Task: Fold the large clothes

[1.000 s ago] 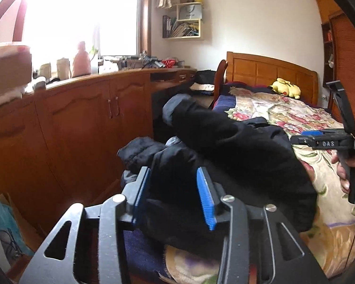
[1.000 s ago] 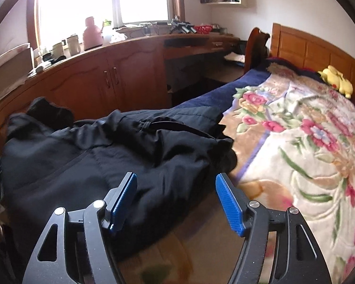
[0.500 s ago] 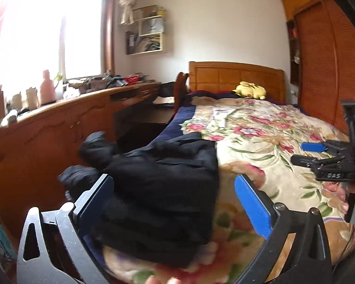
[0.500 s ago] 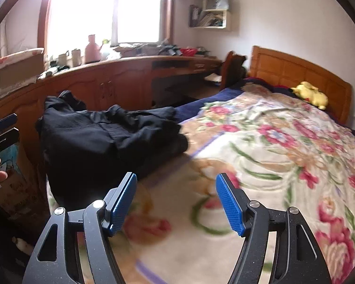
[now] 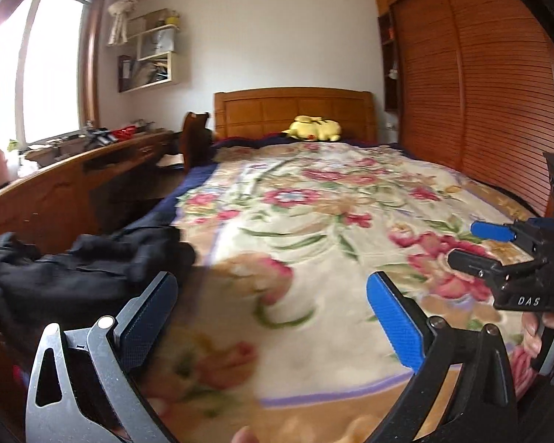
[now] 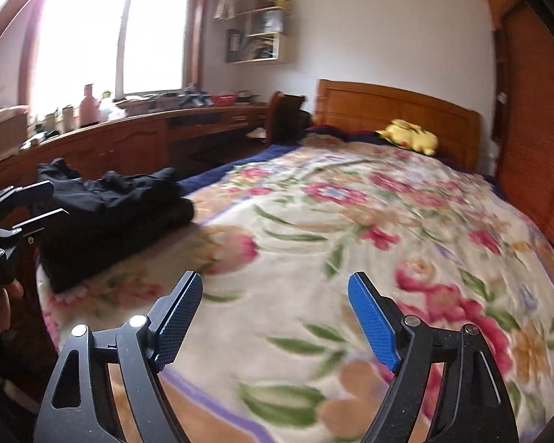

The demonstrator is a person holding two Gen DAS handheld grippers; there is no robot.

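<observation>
A black garment [image 5: 85, 269] lies in a bundled heap on the front left corner of the bed, on the floral blanket [image 5: 314, 221]. My left gripper [image 5: 271, 295] stands wide open over the blanket, to the right of the heap, with nothing between its fingers. In the right wrist view the black garment [image 6: 118, 214] lies far to the left, and my right gripper [image 6: 277, 288] hangs over the floral blanket [image 6: 351, 221]. Its jaws are opening, with nothing between them. Each gripper also shows at the edge of the other's view, held by a hand.
A long wooden cabinet and desk [image 5: 74, 184] run under the window on the left, with a chair [image 5: 195, 136] by the bed. A yellow plush toy [image 5: 314, 129] lies at the wooden headboard [image 5: 291, 110]. A slatted wardrobe [image 5: 480, 92] lines the right wall.
My left gripper has let go of the black garment and opened wide. Both grippers have swung right, away from the heap and over the blanket. The right jaws have widened a little.
</observation>
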